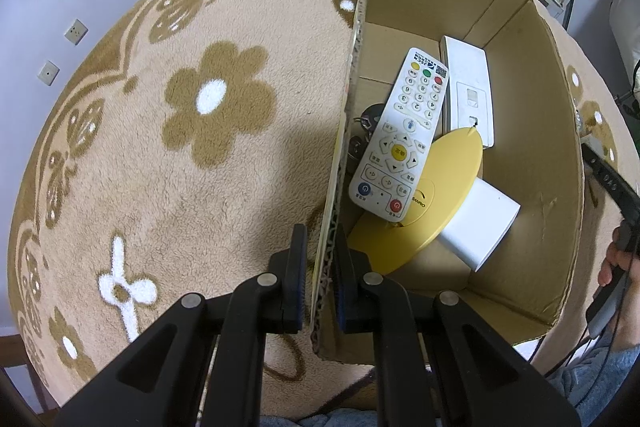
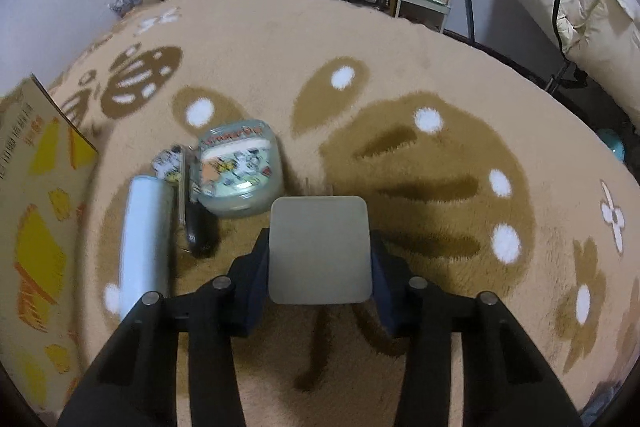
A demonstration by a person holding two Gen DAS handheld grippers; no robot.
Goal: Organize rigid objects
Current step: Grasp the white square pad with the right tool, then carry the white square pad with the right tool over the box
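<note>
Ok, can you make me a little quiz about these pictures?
1. True or false: the left gripper pinches the cardboard box wall.
2. What does the right gripper hold? A) white plug B) remote C) cup
3. Fill in: in the box, the remote lies on a ____ disc.

Key: 1 true; 2 A, the white plug; 3 yellow.

"SANRIO" is printed small on the yellow disc [image 1: 436,183] in the cardboard box [image 1: 532,131]. The white remote [image 1: 400,139] shows digit keys 0 to 9 — its brand line and key labels are too small to read. The box's outer print is blurred — illegible.
</note>
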